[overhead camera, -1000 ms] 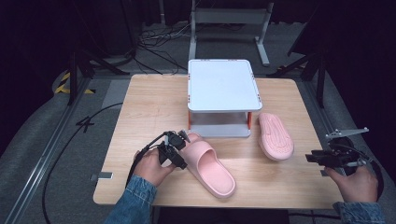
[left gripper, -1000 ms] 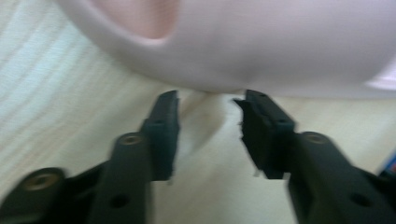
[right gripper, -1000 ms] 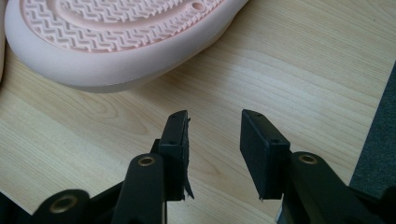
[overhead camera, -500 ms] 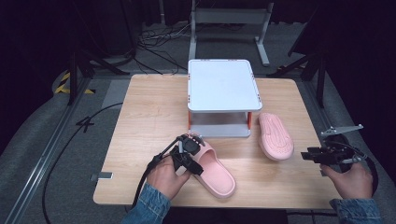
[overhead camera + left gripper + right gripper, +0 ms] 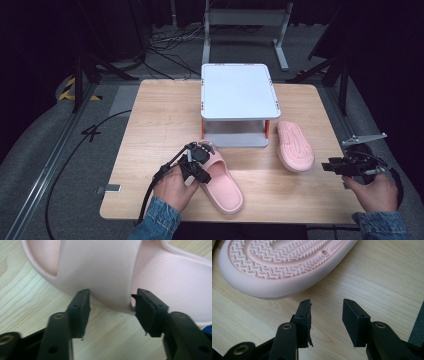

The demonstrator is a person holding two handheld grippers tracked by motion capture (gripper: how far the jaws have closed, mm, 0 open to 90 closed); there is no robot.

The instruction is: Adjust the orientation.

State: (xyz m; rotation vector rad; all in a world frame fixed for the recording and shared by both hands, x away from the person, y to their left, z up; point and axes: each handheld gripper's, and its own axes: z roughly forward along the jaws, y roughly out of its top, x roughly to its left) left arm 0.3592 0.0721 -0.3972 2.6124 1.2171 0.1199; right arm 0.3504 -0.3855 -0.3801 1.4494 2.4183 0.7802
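High view: a wooden table (image 5: 150, 120) carries a white 2-level rack (image 5: 238, 90) at its far middle. 2 pink slippers lie in front of it. The near slipper (image 5: 222, 182) sits upright, strap up, at the front centre of the table, left of the other. The far slipper (image 5: 295, 145) lies sole up, just right of the rack's front leg. The left gripper (image 5: 199, 159) is at the near slipper's strap end, held in a hand (image 5: 175, 187) with a denim sleeve. The right gripper (image 5: 334, 166) hangs at the table's right edge, near the far slipper but apart from it, pointing toward it.

Left gripper view: the 2 black jaws straddle the strap (image 5: 100, 270) of the near slipper (image 5: 175, 282), one at each edge of it. They have just been closing, with the strap between them. Both pads sit right against the strap's edges; whether they press on it I cannot tell. The slipper rests on the table (image 5: 20, 302).

Right gripper view: the jaws stand apart with only bare table (image 5: 387, 277) between them. The far slipper (image 5: 284, 267) lies just beyond the tips, its zigzag sole facing up, not touched.
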